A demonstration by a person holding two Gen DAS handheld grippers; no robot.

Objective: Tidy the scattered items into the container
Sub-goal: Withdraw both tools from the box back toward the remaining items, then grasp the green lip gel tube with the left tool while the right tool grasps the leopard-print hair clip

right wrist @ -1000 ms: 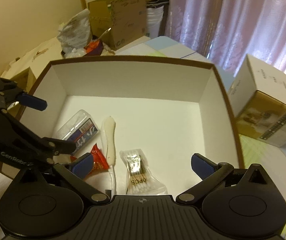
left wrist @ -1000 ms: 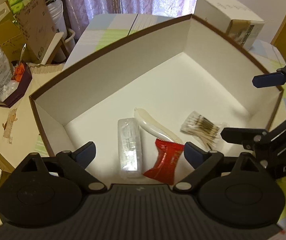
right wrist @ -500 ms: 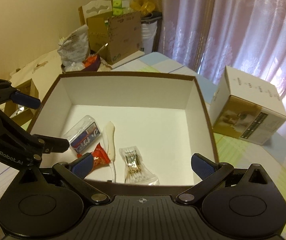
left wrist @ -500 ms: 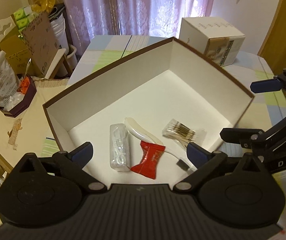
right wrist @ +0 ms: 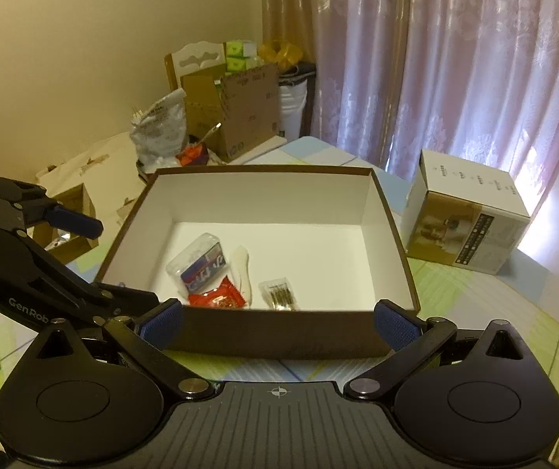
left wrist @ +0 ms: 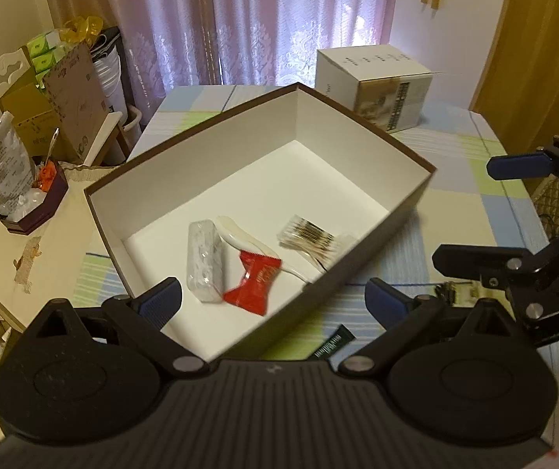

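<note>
Hovering with fingers apart and empty, the left tool (left wrist: 273,299) and right tool (right wrist: 278,318) face the box (right wrist: 279,334), which holds four items ahead. A dark packet (left wrist: 333,346) lies on the counter (left wrist: 455,219) just beneath the left tool, likely next.

Daylight is glowing through sheer lilac lace curtains (left wrist: 279,19) covering a window, with a mustard drape (left wrist: 533,31) hanging at one side. A plain cream wall (right wrist: 103,39) is meeting the curtains at a corner. Cardboard boxes (right wrist: 240,117) and a white carved chair back (right wrist: 195,56) are standing there.
</note>
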